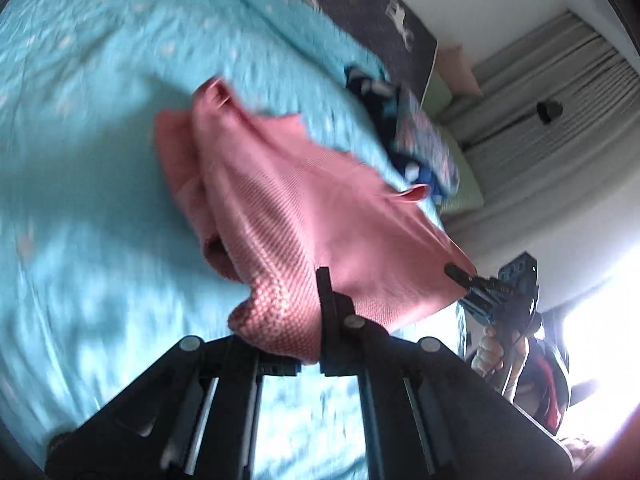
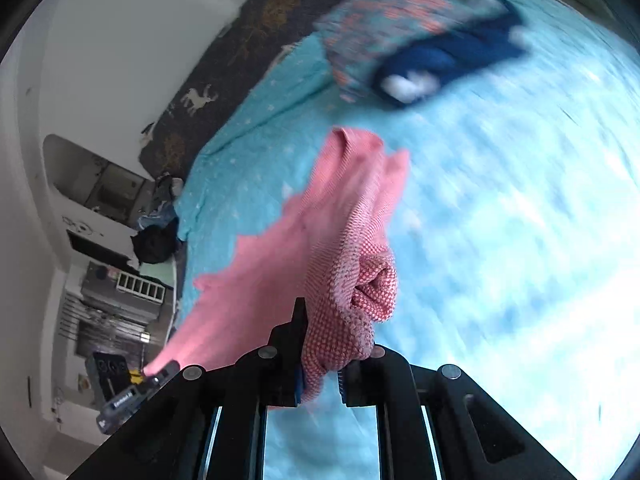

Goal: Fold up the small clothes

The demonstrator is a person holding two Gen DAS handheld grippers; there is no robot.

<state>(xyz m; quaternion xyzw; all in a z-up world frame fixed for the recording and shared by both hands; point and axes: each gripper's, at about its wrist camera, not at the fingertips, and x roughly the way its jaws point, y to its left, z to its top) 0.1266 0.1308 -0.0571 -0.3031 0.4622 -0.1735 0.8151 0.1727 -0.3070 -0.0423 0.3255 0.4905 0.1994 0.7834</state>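
Note:
A small pink knitted garment (image 1: 280,208) hangs in the air above the turquoise bedspread (image 1: 88,168), stretched between both grippers. My left gripper (image 1: 308,316) is shut on one bunched corner of it. My right gripper (image 1: 460,274) shows in the left wrist view, shut on the opposite corner. In the right wrist view the pink garment (image 2: 340,248) is pinched by my right gripper (image 2: 320,360), and my left gripper (image 2: 160,372) holds the far corner at lower left. The garment's lower end droops toward the bed.
A pile of other clothes, dark blue and floral patterned (image 1: 416,140) (image 2: 420,40), lies on the bed near a dark patterned blanket (image 1: 380,4). Grey curtains (image 1: 552,92) and a bright window are beyond the bed. Shelves and furniture (image 2: 112,280) stand beside the bed.

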